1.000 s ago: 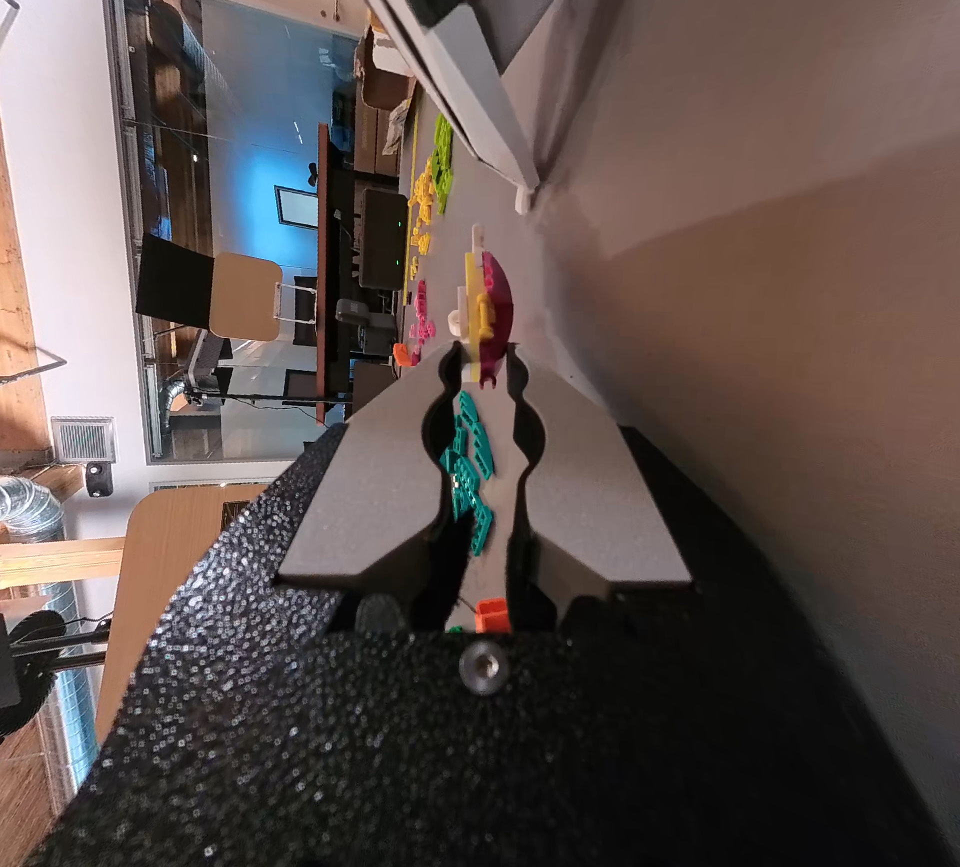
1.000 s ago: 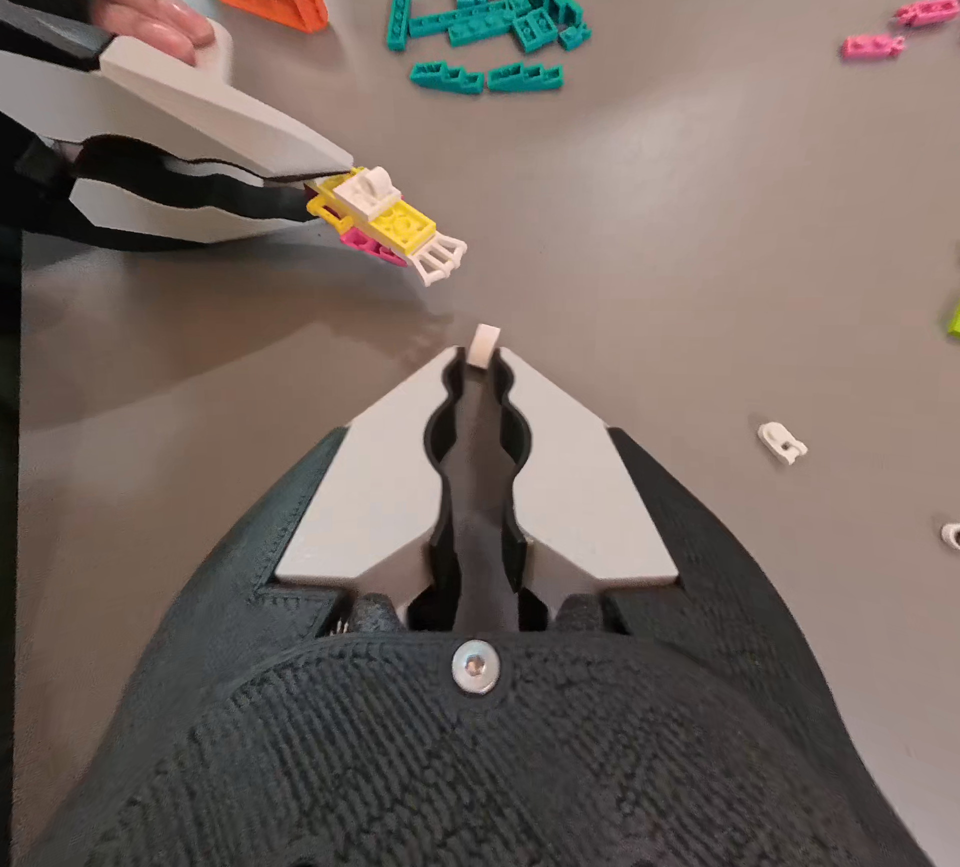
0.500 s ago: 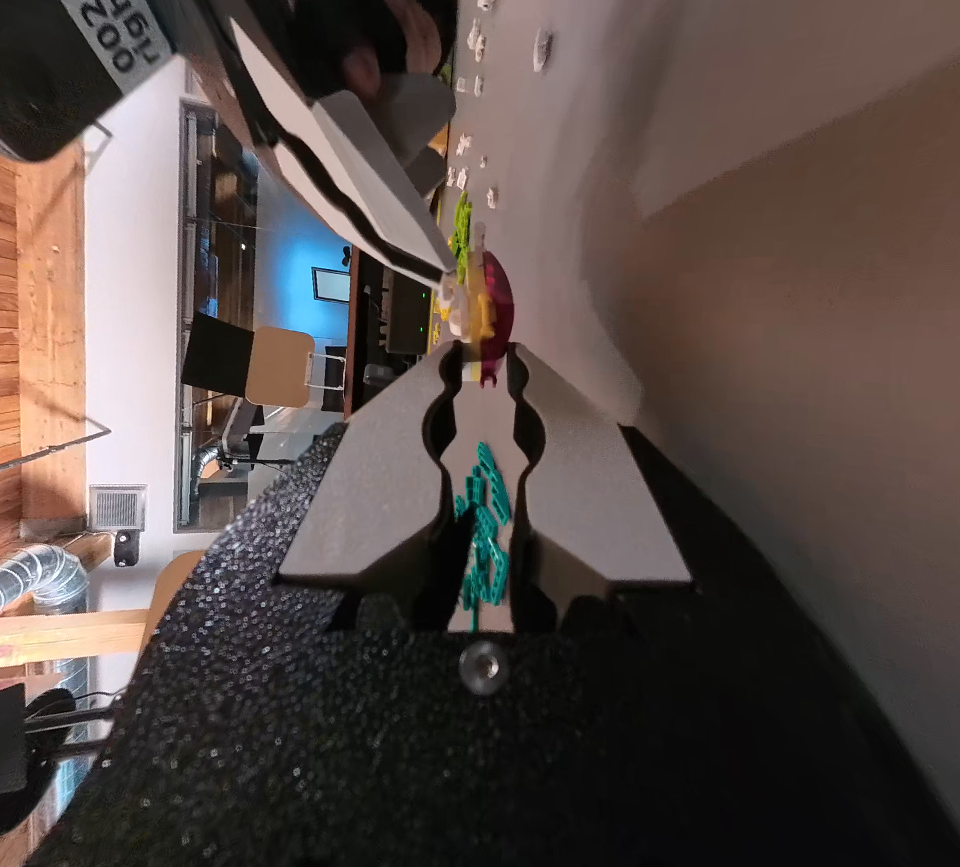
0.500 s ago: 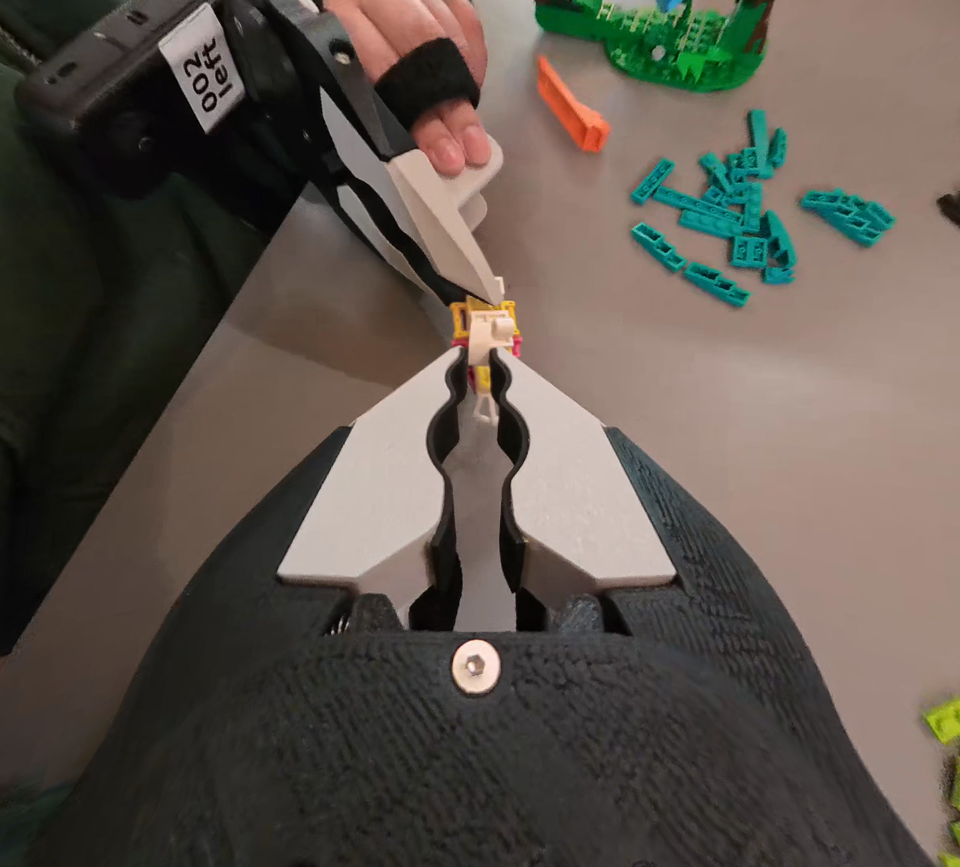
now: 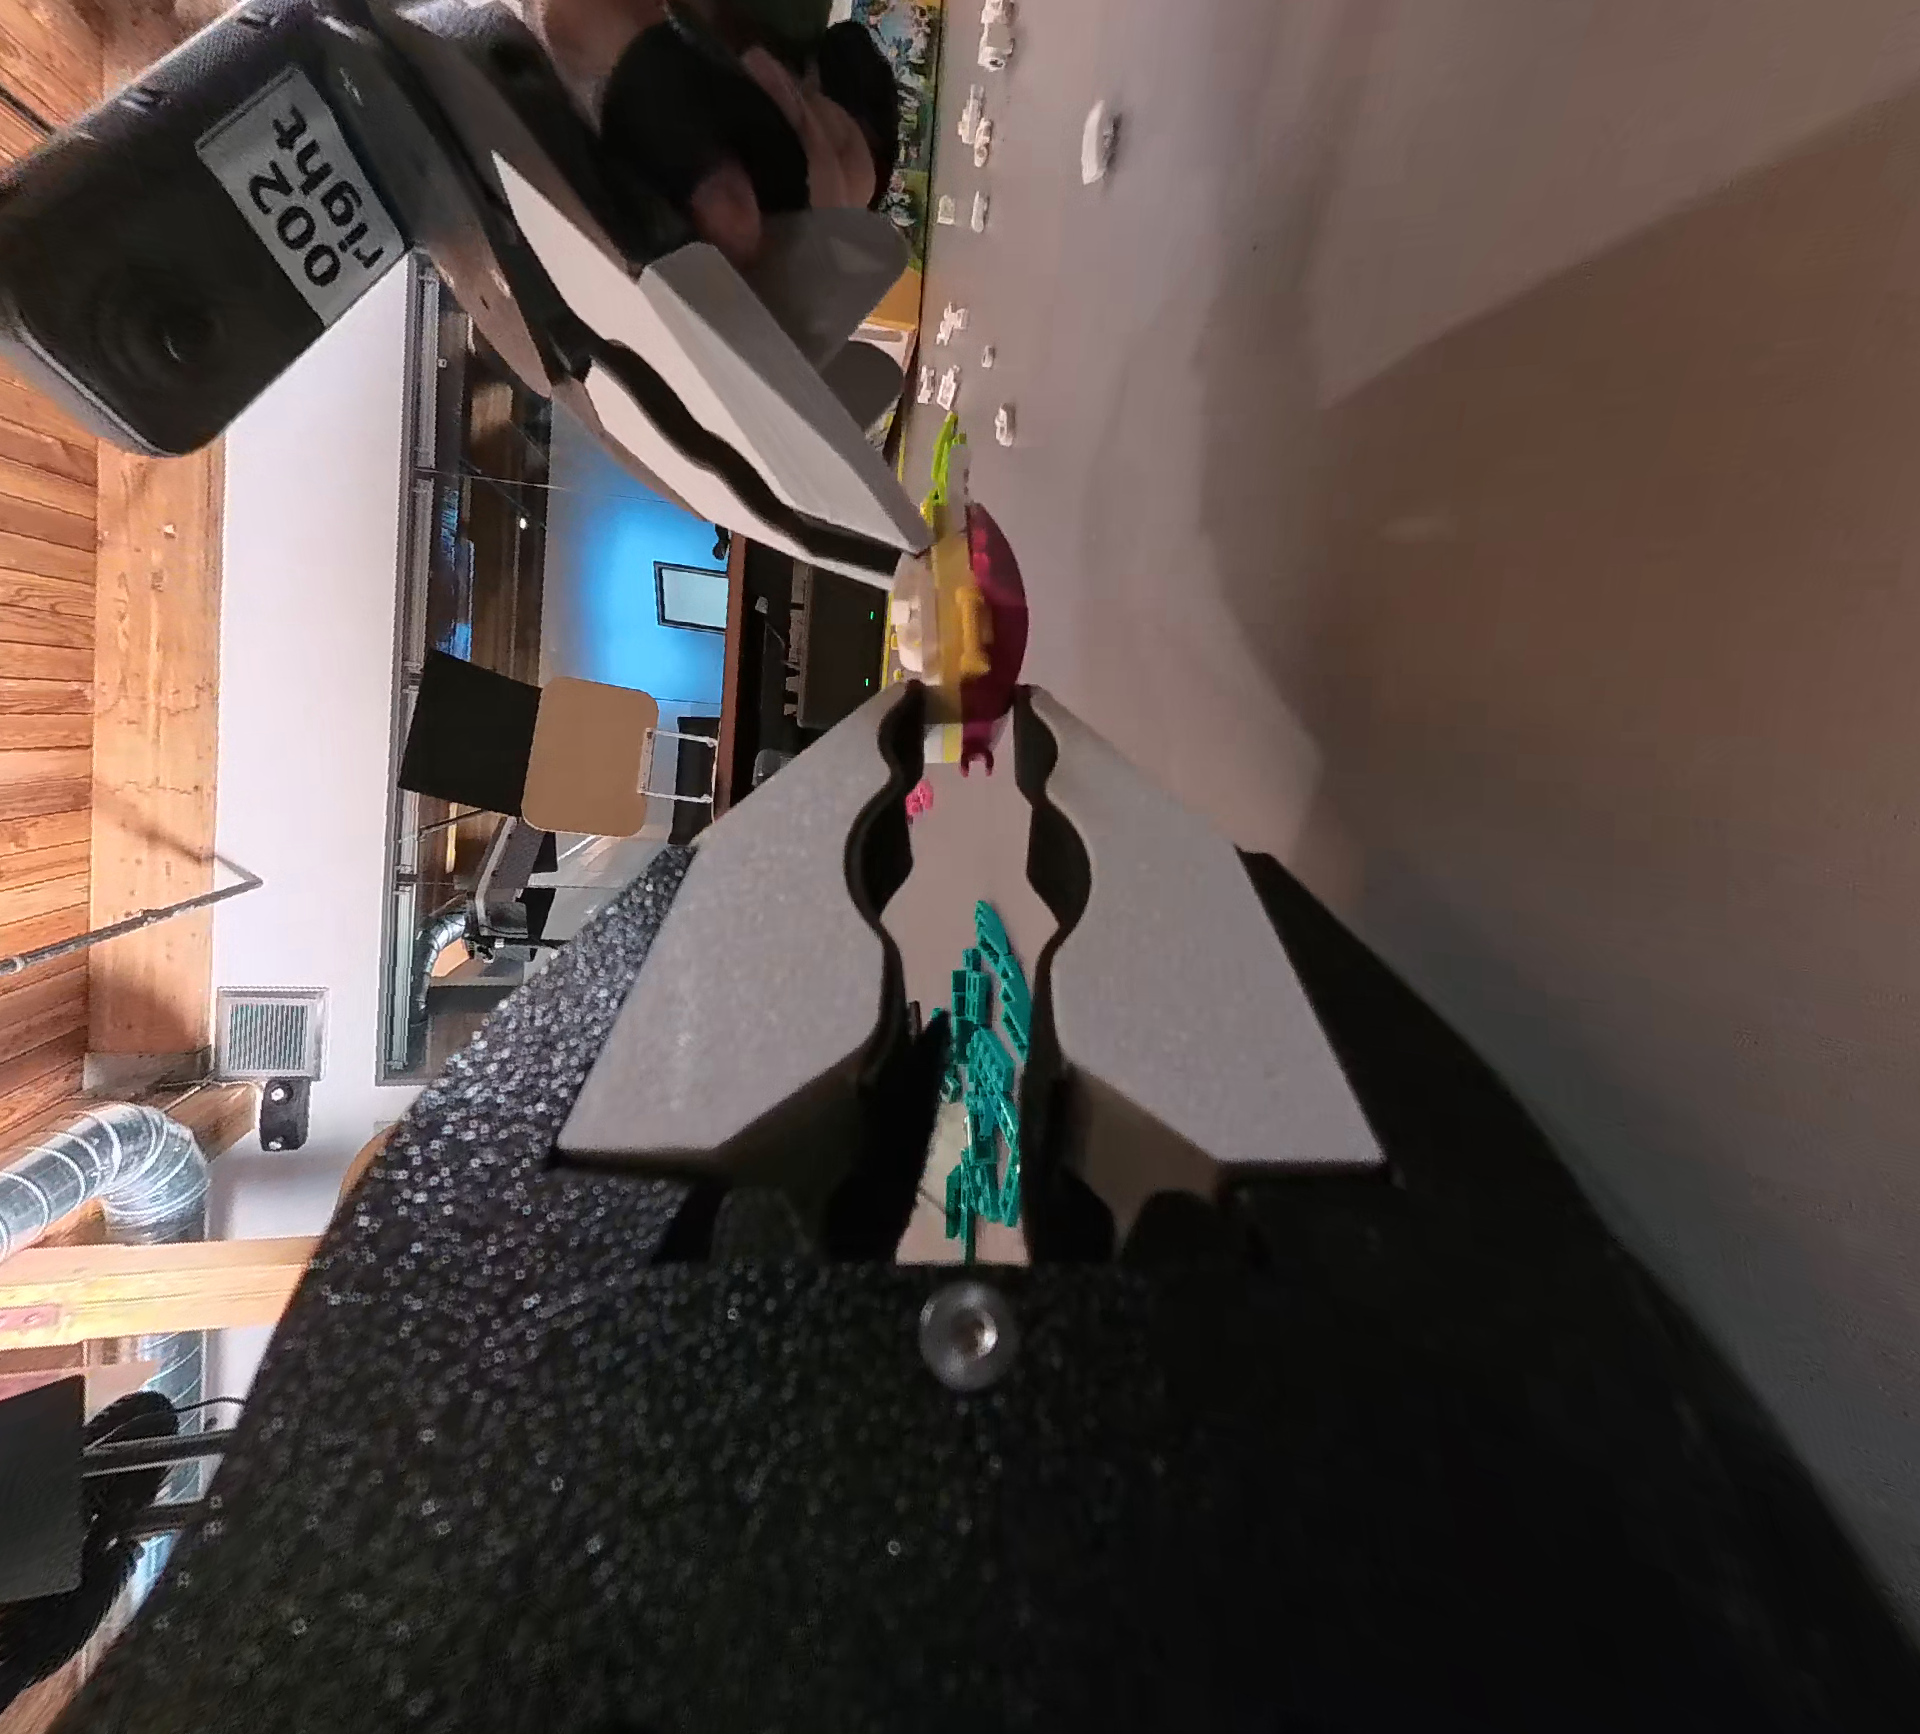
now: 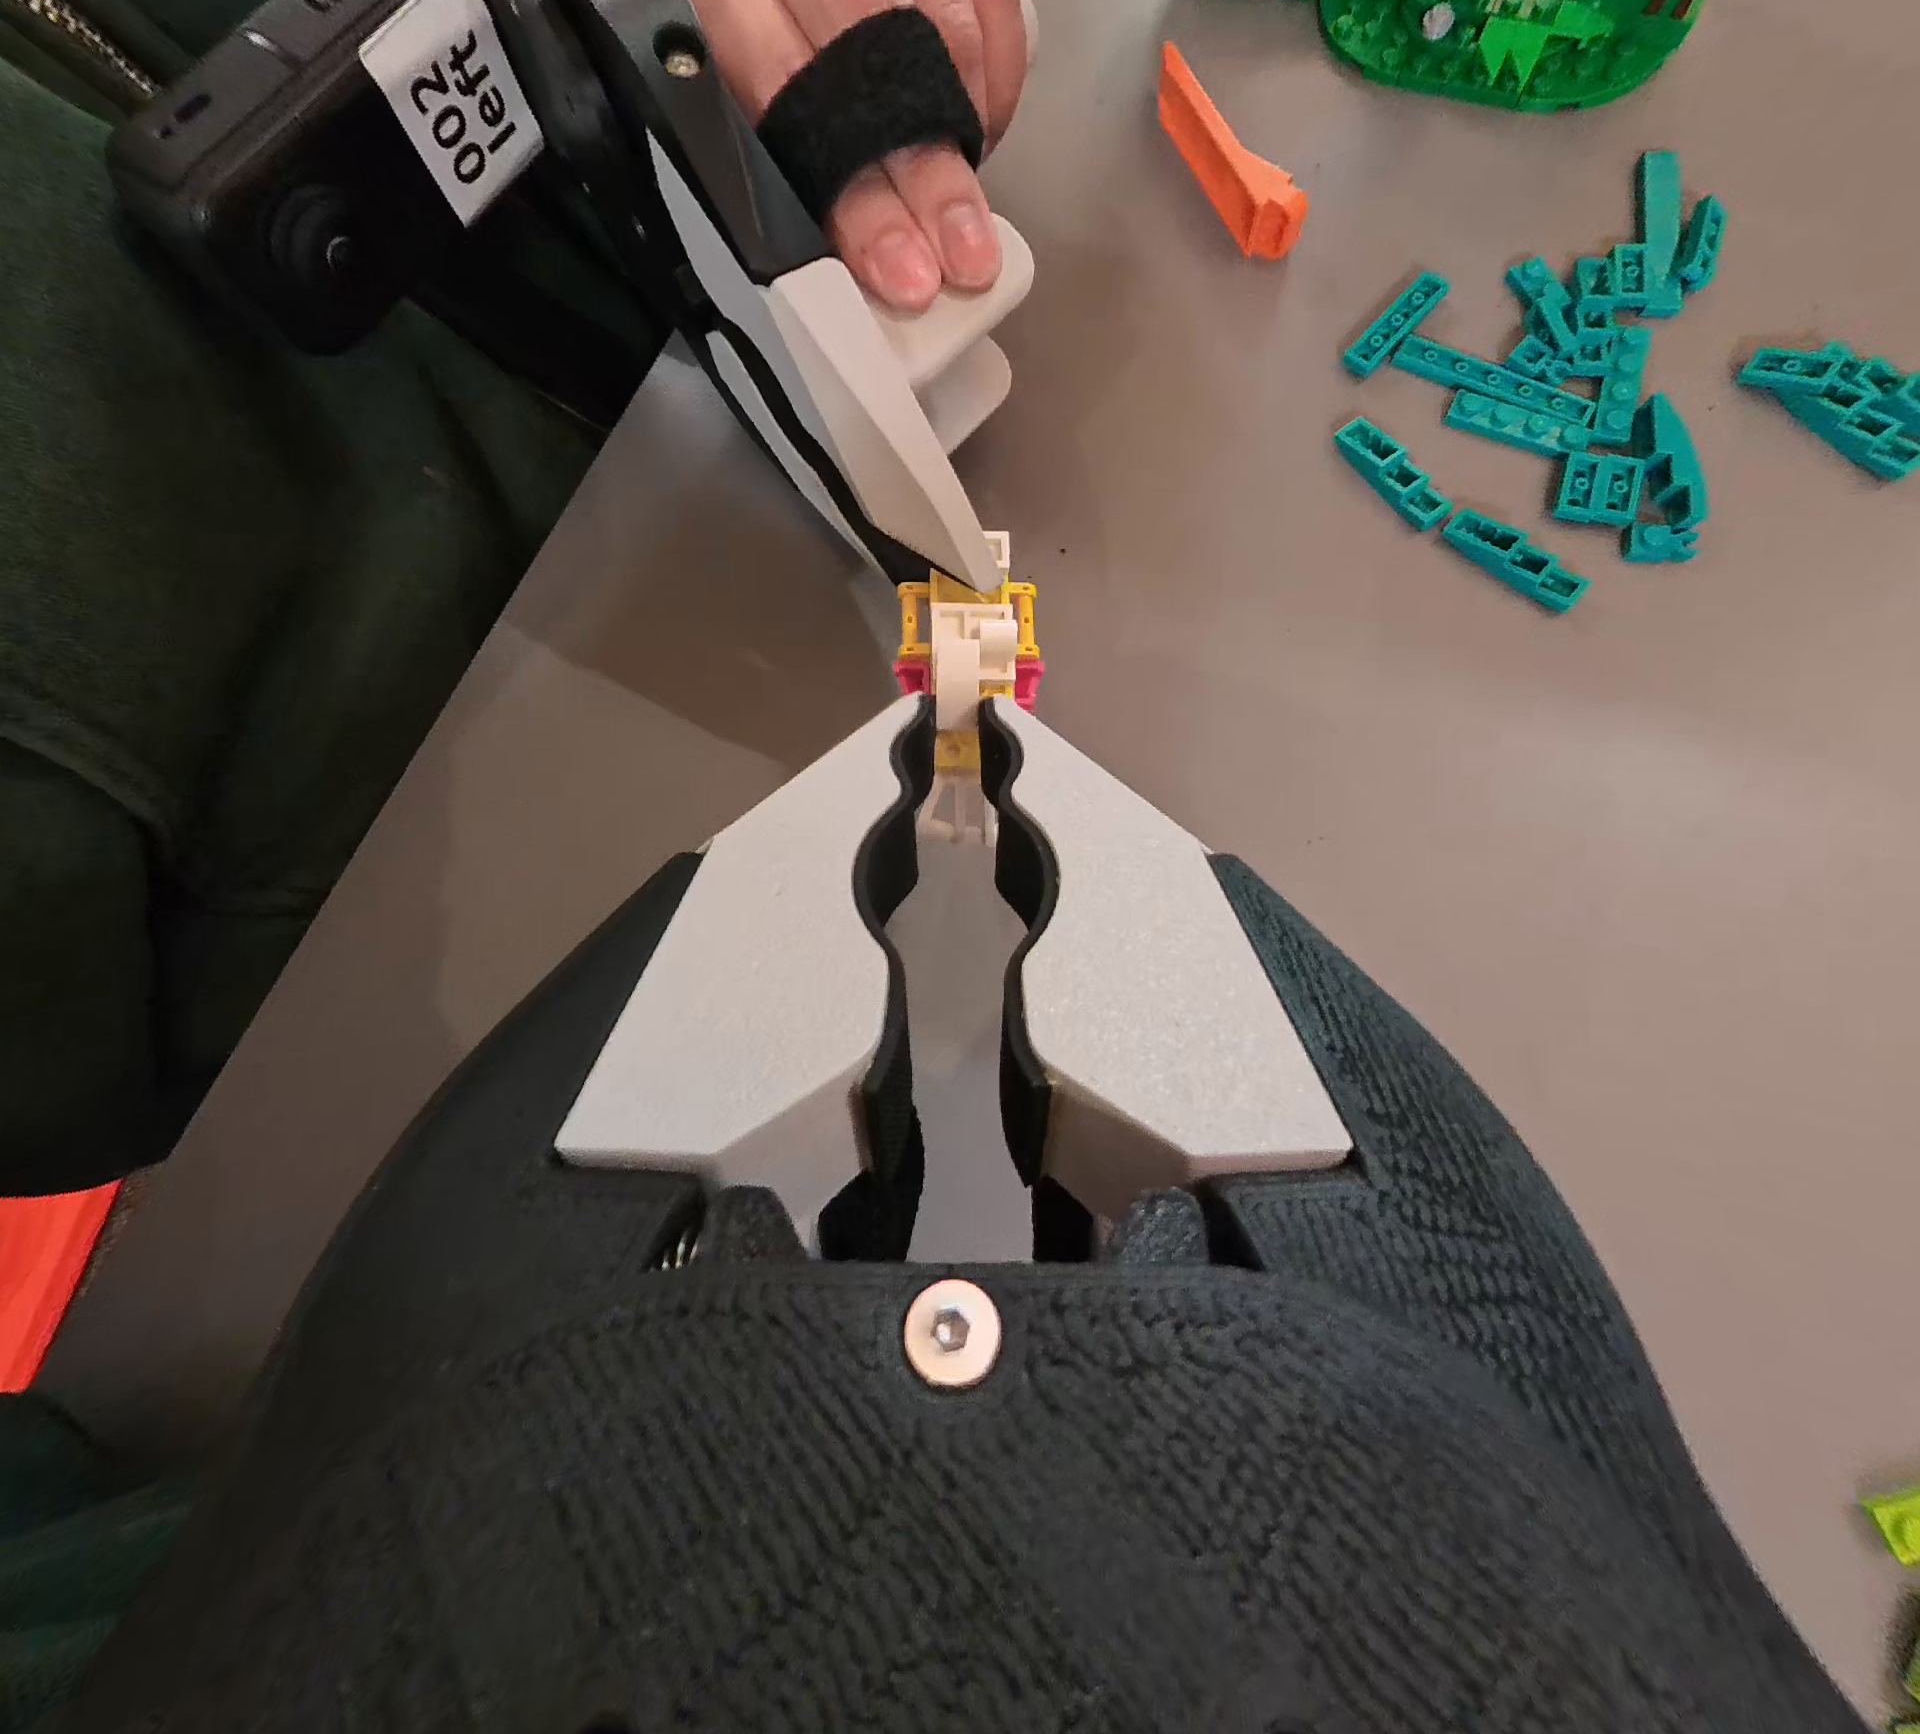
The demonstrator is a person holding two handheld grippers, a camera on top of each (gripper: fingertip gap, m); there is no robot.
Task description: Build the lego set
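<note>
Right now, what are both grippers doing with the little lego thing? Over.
Left gripper shut on small yellow, white and pink lego assembly. Right gripper pinching its white front piece. Held above grey table. Nothing in the way.

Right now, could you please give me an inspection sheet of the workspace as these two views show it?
Surface: grey table, matte, bare in the middle.
Job's things: small yellow, pink and white lego assembly held above the table; green lego model at the far edge.
Clutter: teal pieces in a loose heap; orange wedge tool; small white pieces; lime piece.
Grippers: left gripper shut on the assembly's far end; right gripper closed around its near end, on the white part.
Cables: nothing seen.
Surroundings: a chair and a glass partition behind.
</note>
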